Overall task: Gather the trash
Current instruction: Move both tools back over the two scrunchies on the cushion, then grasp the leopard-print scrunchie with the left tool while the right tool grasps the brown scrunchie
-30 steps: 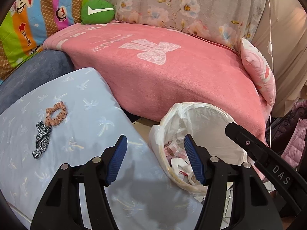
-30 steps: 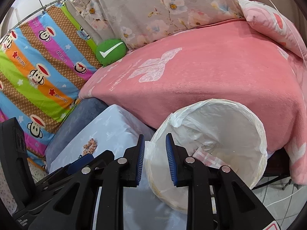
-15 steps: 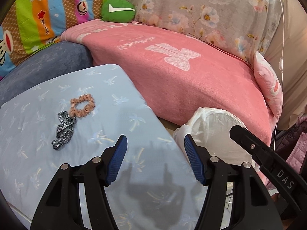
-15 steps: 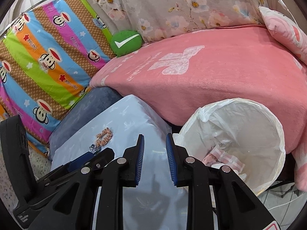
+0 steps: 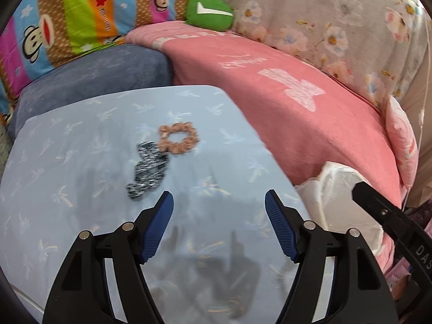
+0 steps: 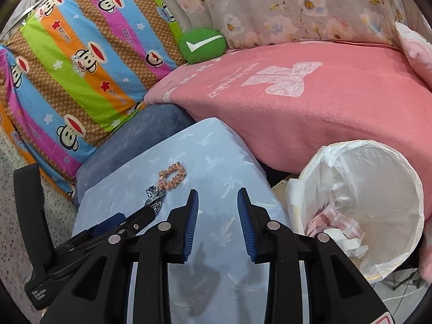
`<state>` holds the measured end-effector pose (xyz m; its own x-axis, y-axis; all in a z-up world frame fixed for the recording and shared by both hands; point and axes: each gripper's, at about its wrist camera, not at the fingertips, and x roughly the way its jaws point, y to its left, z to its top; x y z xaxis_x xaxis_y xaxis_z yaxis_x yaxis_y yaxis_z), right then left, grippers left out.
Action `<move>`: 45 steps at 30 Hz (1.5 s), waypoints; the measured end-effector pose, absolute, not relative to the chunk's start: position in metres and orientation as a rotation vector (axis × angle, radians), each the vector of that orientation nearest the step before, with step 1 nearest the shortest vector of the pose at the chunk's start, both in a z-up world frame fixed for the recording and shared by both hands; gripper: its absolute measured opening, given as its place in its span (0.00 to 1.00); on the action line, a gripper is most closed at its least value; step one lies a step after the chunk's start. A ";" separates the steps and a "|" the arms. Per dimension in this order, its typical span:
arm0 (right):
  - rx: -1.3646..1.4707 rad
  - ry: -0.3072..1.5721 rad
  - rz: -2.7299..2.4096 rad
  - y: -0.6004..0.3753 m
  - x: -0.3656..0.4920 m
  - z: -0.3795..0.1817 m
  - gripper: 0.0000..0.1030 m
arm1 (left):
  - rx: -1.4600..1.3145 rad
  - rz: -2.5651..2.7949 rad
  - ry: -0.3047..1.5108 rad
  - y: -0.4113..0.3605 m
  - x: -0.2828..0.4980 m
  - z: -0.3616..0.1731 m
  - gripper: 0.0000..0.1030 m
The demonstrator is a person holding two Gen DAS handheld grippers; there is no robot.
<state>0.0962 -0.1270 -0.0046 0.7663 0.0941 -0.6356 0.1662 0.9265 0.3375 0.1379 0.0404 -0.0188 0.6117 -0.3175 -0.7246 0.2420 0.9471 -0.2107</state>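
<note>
The pink bed (image 6: pixel 310 124) bounds the pale-blue bench (image 5: pixel 81 189) and lined bin (image 6: pixel 378 178) at its right edge, two scrunchies (image 5: pixel 178 138) lie mid-bench, and both empty tongs, left (image 5: pixel 219 226) and right (image 6: pixel 217 225), are opening over bare cloth.

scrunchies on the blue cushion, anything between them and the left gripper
Nothing visible does. The left gripper, its jaws opening and empty, faces bare blue cushion, with the black-and-white scrunchie nearest and the peach scrunchie just beyond it.
</note>
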 end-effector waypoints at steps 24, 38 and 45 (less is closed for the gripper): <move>0.264 0.824 0.052 -0.053 0.178 -0.038 0.38 | -0.115 -0.151 0.933 0.113 0.195 -0.062 0.73; 0.276 0.868 0.045 -0.042 0.256 -0.067 0.38 | -0.180 -0.129 0.997 0.120 0.237 -0.086 0.72; 0.265 0.890 0.050 -0.032 0.303 -0.084 0.38 | -0.198 -0.159 1.015 0.119 0.243 -0.091 0.67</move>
<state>0.3032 -0.0315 -0.0841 0.6303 0.1524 -0.7613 0.0666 0.9663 0.2486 0.2427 0.1191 -0.0908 0.5185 -0.2229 -0.8255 0.0399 0.9707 -0.2370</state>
